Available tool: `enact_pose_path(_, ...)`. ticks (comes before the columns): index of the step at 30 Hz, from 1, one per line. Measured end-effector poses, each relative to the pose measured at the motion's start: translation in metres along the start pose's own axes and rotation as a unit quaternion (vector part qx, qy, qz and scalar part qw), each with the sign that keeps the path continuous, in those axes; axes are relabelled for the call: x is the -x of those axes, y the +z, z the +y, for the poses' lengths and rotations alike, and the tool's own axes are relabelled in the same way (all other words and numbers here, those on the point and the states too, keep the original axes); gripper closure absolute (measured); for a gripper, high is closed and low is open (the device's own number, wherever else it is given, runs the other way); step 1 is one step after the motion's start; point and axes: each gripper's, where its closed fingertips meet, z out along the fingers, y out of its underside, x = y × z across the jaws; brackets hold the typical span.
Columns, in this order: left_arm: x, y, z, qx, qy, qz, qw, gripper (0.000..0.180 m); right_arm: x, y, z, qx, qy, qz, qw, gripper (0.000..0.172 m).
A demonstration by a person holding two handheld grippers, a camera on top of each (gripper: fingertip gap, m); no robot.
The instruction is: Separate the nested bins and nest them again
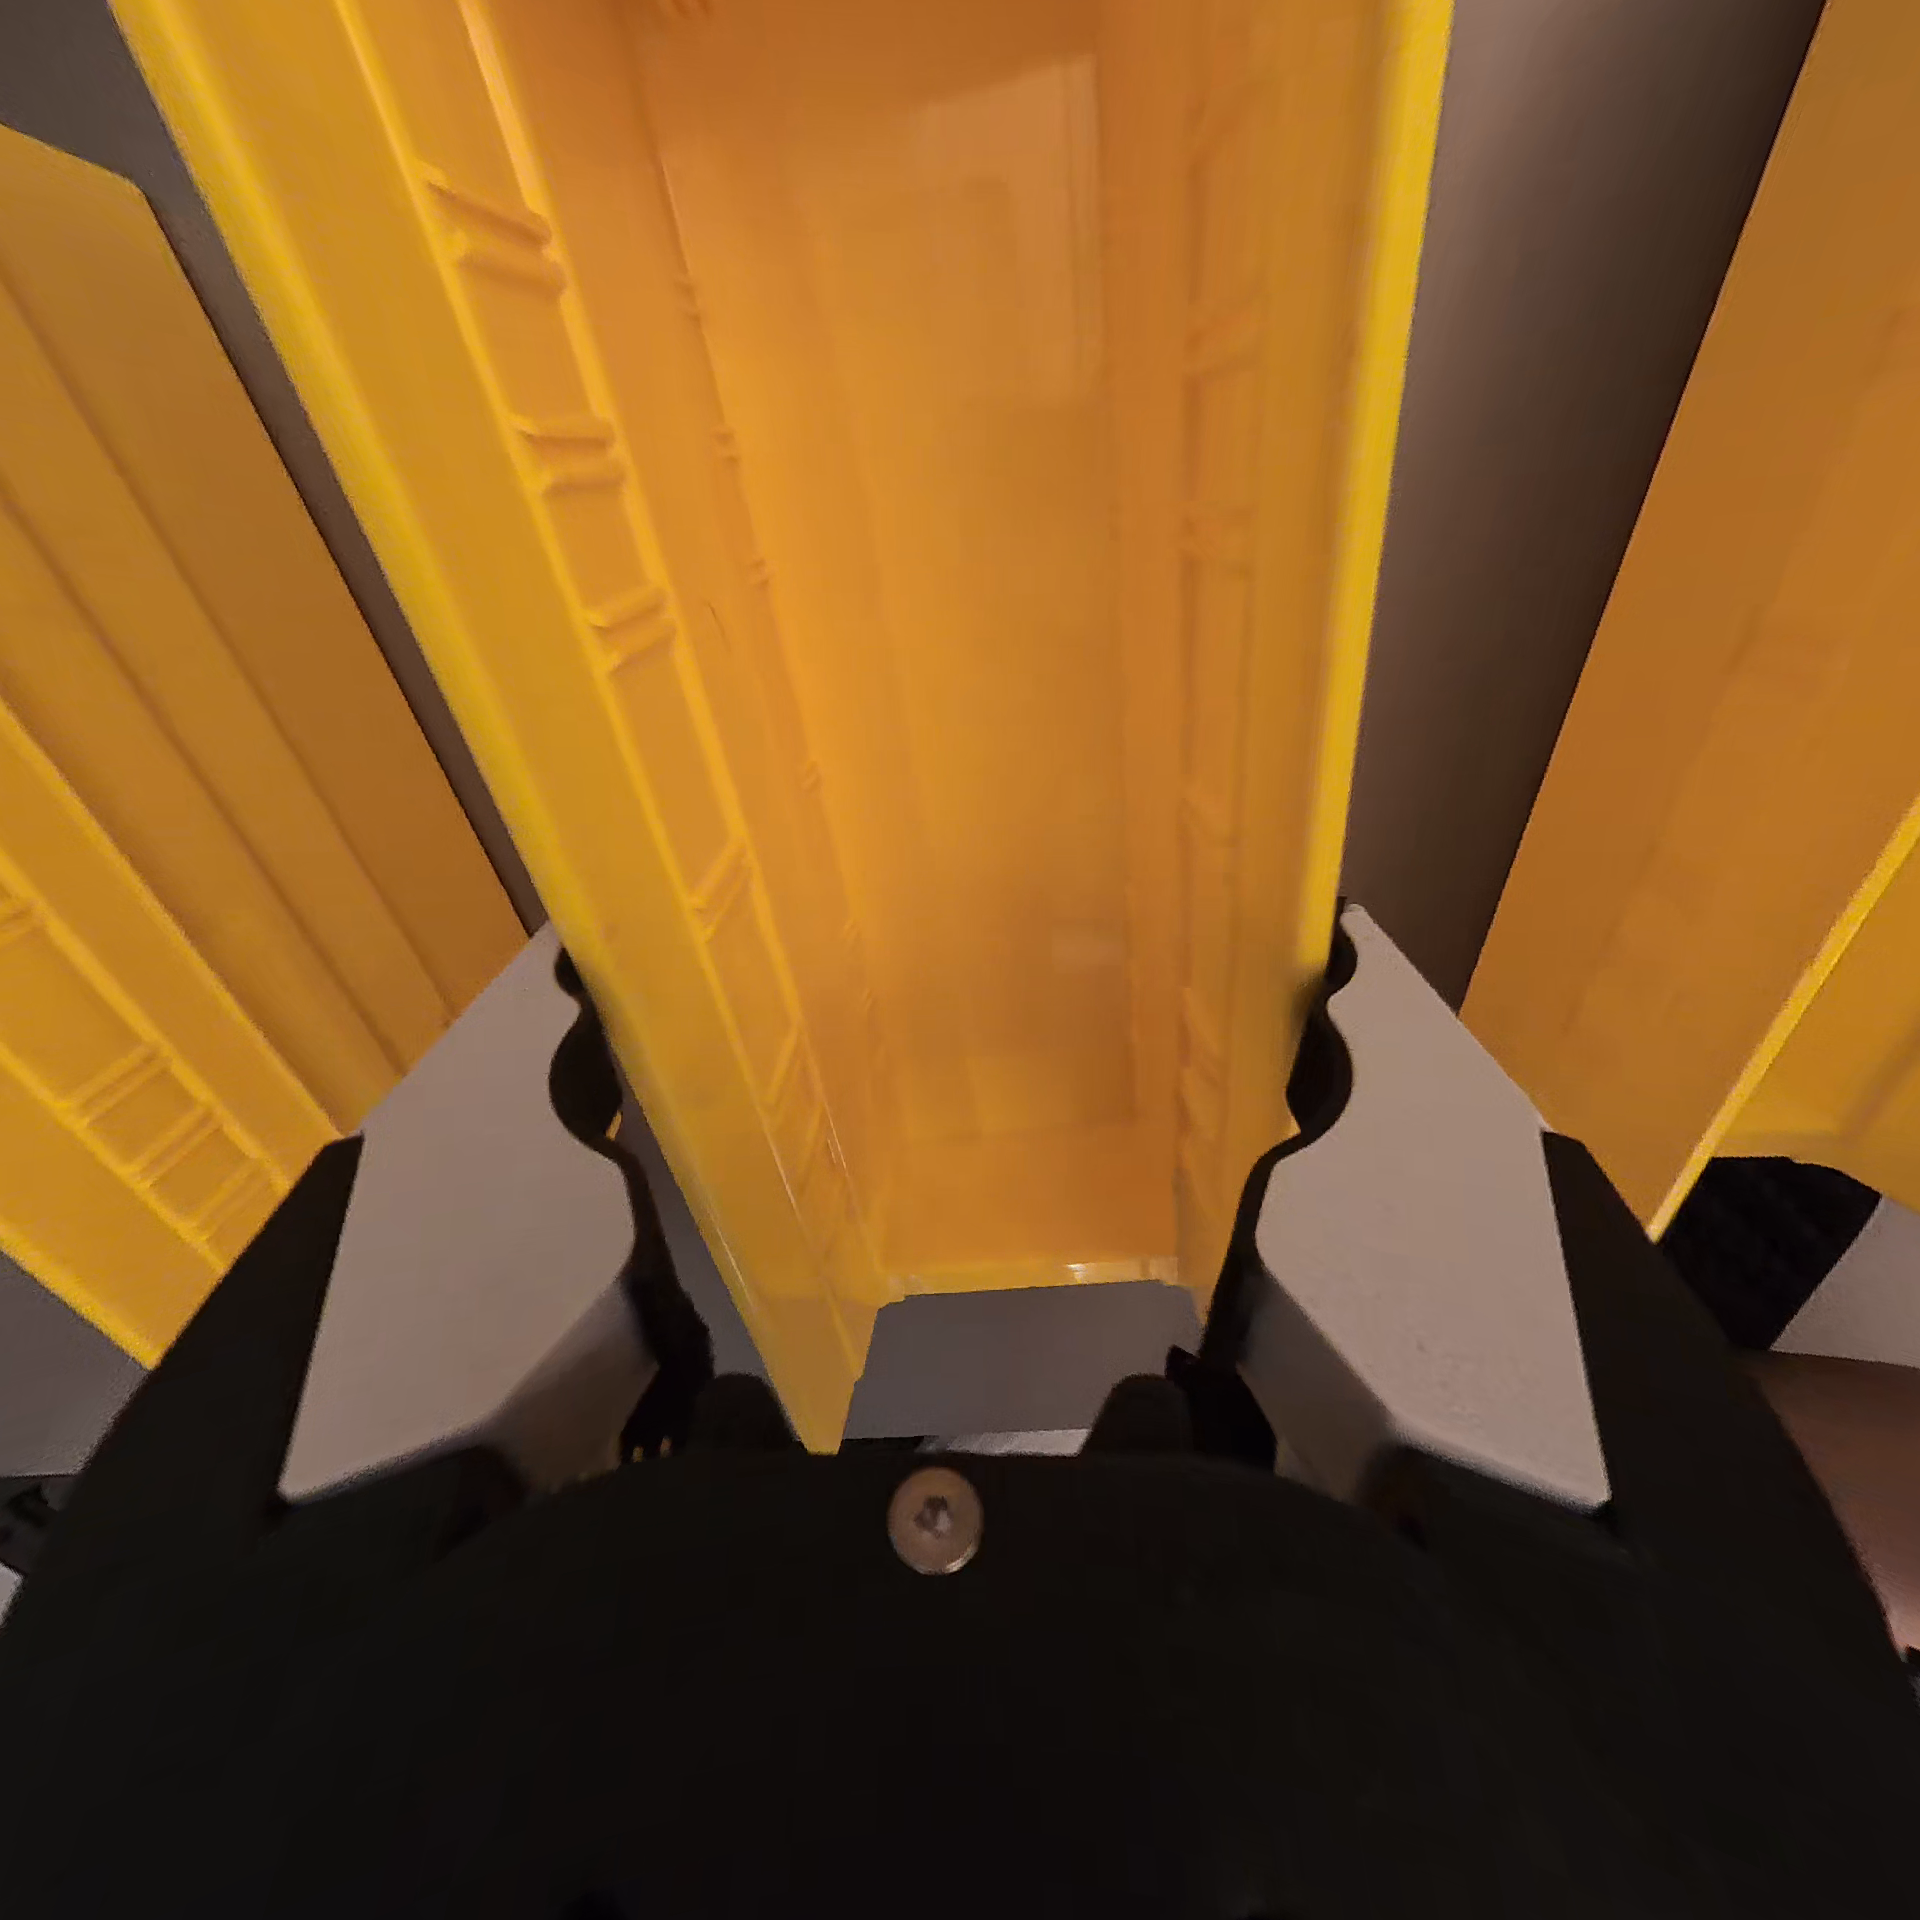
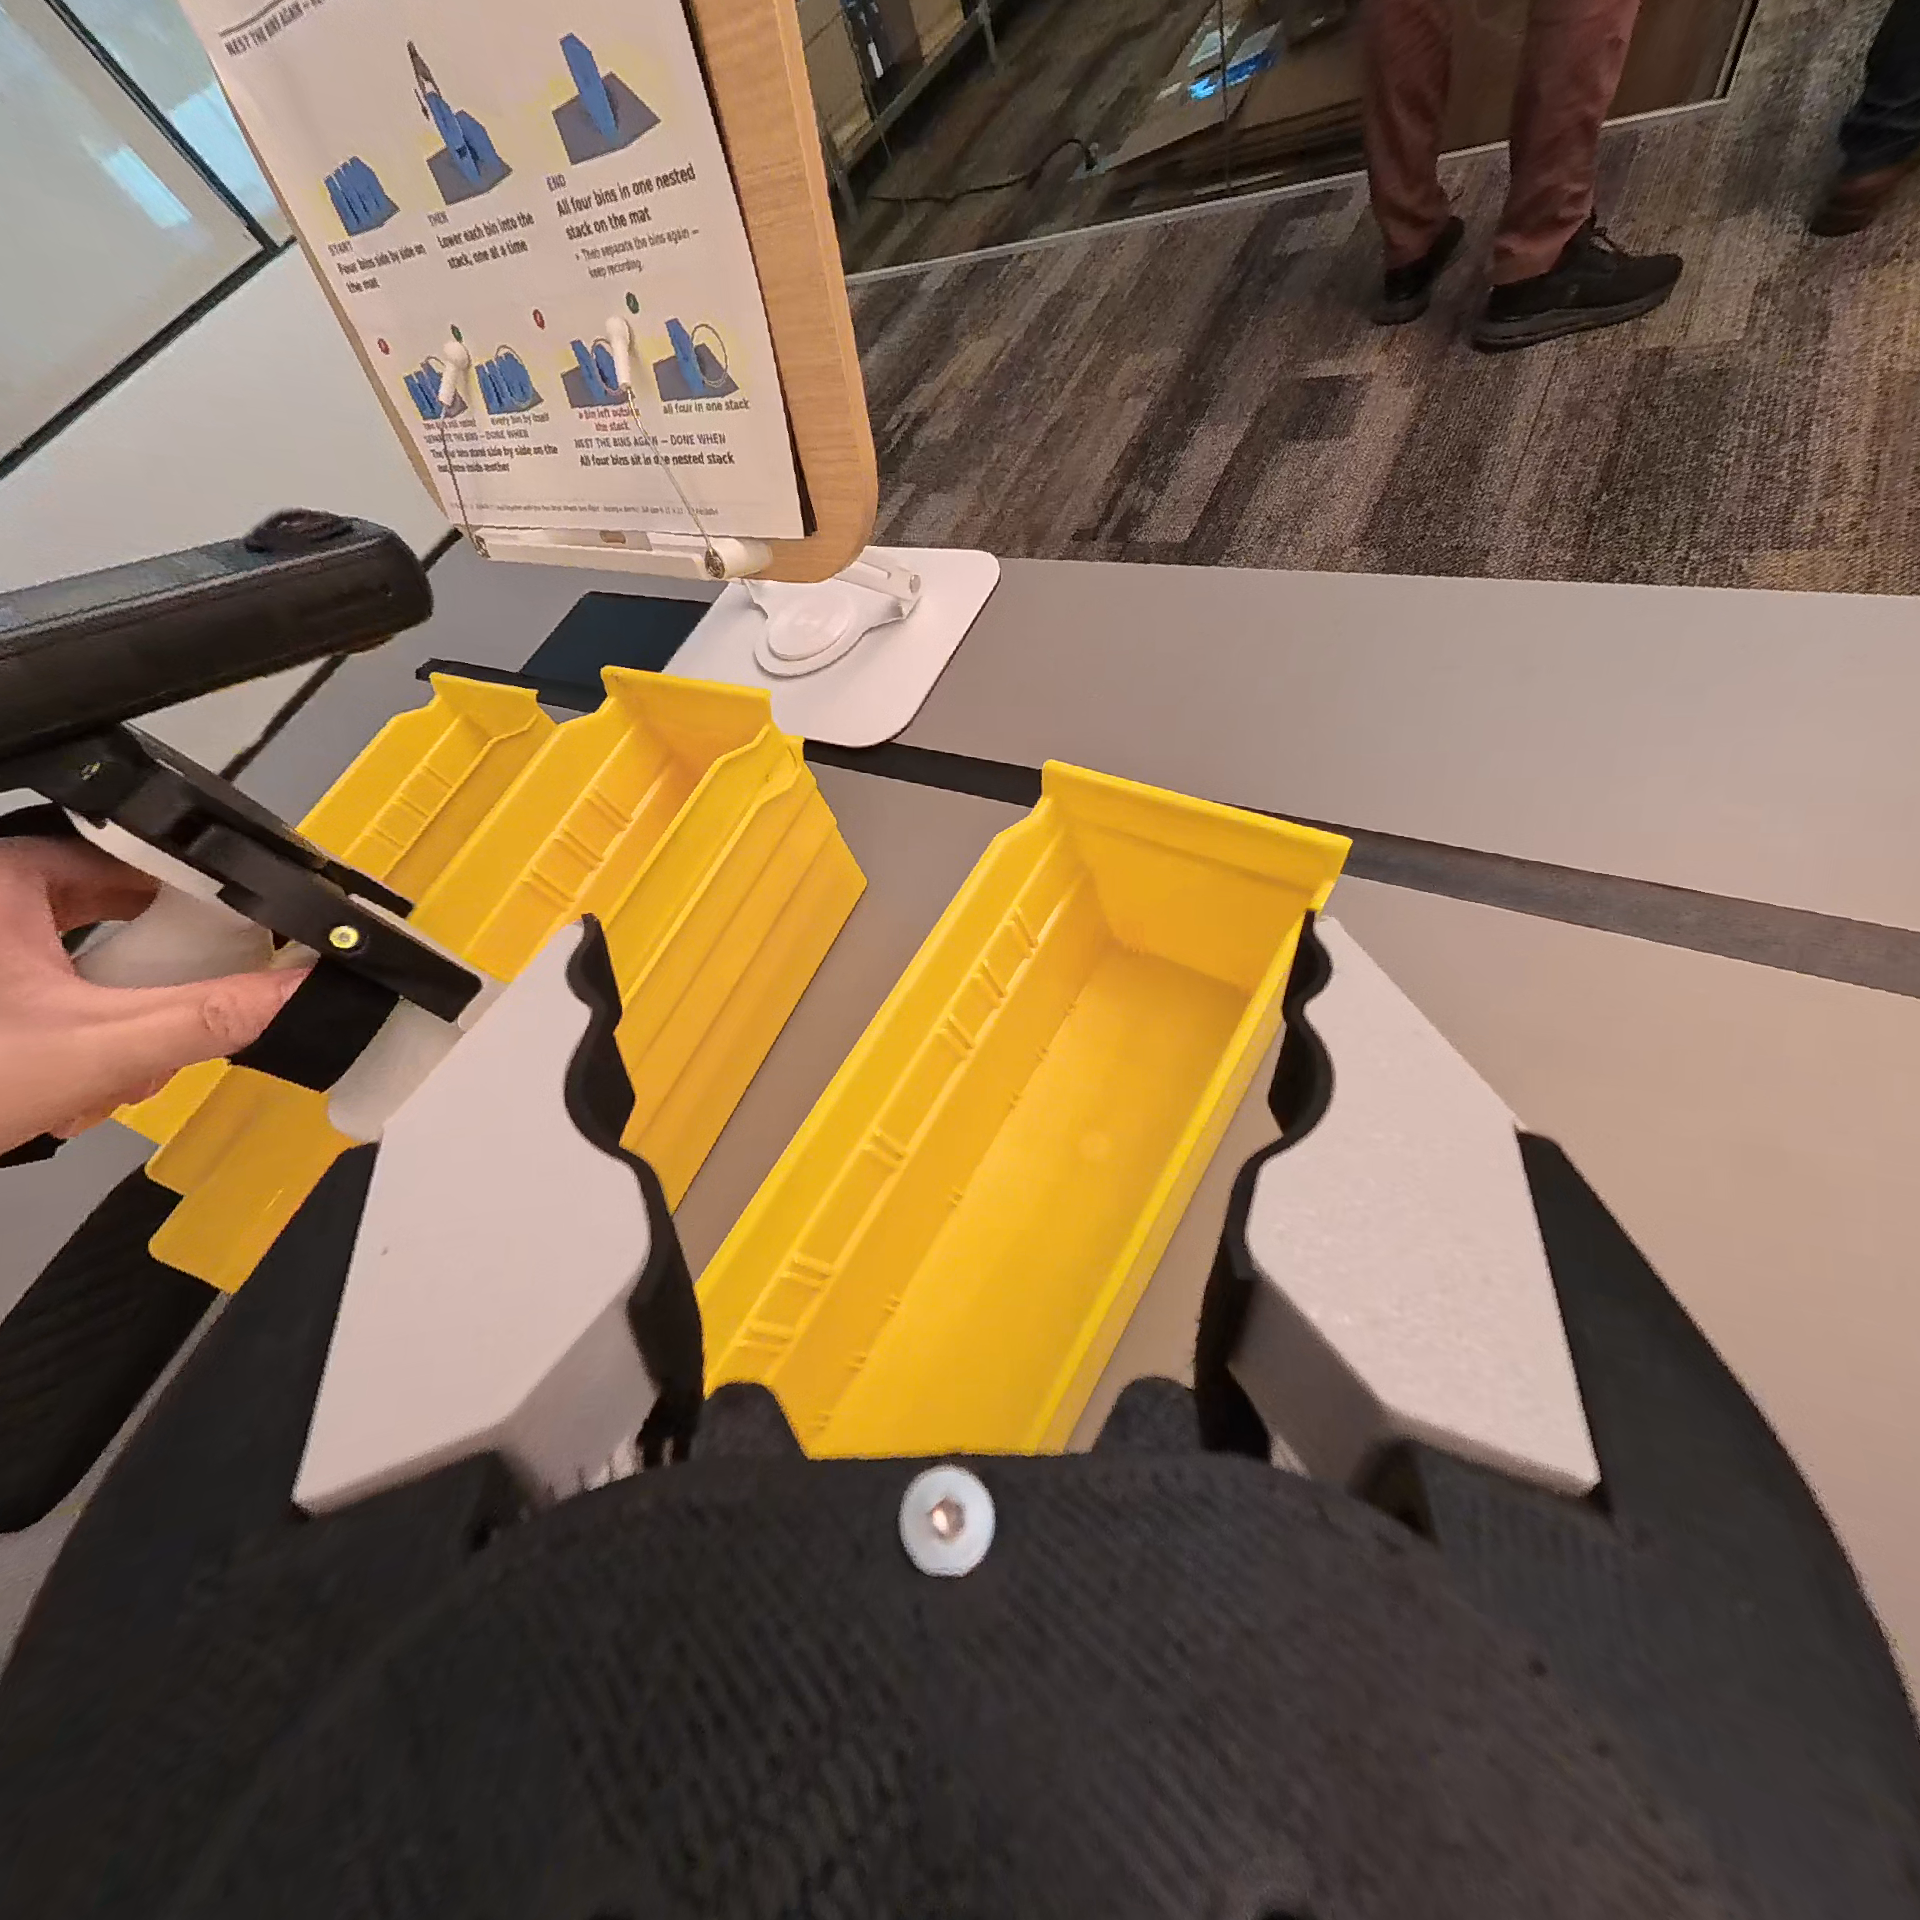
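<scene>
Bins: yellow plastic, open-topped, ribbed along the inner long walls.

Left wrist view: held bin (image 1: 935,623) runs up the middle of the frame, lengthwise between the fingers of the left tool (image 1: 956,925). Both black pads (image 1: 582,1039) press on its long sides, so the tool is set fairly wide and closed on this bin. A side bin (image 1: 156,623) shows at the left edge and an edge bin (image 1: 1714,623) at the right edge. Each is a strip of worktop away from the held one.

Right wrist view: centre bin (image 2: 1039,1143) stands on the grey worktop (image 2: 1455,727) in the lower middle of the frame, lengthwise between the fingers of the right tool (image 2: 951,923). The tool is wide. Its right pad (image 2: 1299,1039) lies against the bin's right wall. The left fingertip stands off the left rim, with worktop showing between them. Gripped or not: cannot tell. A back bin (image 2: 436,790) and a second bin (image 2: 644,831) sit close side by side at mid-left. The left tool also shows at the left edge, in a hand (image 2: 94,987), above a yellow bin end (image 2: 239,1174).

Writing: a printed sheet (image 2: 540,260) at the top of the frame, on a wood-edged board (image 2: 821,312) with a white foot (image 2: 883,644). It carries blue drawings of bins, red and green dots, and several lines of dark print.

Surface: matt grey, with a dark seam (image 2: 1558,883) crossing behind the bins. A dark flat pad (image 2: 613,634) lies beside the foot.

Room: striped brown-grey carpet (image 2: 1195,416). A person's legs (image 2: 1507,156) in reddish trousers and black shoes stand at upper right. A pale panel (image 2: 104,208) is at upper left.
</scene>
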Motion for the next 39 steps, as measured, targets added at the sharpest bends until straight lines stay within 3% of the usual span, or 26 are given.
enact_pose_path(15,0.001,-0.004,0.007,0.033,0.001,-0.002,0.999,0.061,-0.002,0.005,0.005,0.013,0.004,0.001,1.0,0.044)
enact_pose_path(32,0.003,-0.013,0.012,0.05,-0.002,0.003,0.999,0.064,-0.004,0.005,0.007,0.017,0.009,0.001,1.0,0.044)
enact_pose_path(39,0.005,-0.034,0.008,0.036,-0.002,0.001,0.999,0.063,-0.005,0.005,0.008,0.019,0.011,0.001,1.0,0.044)
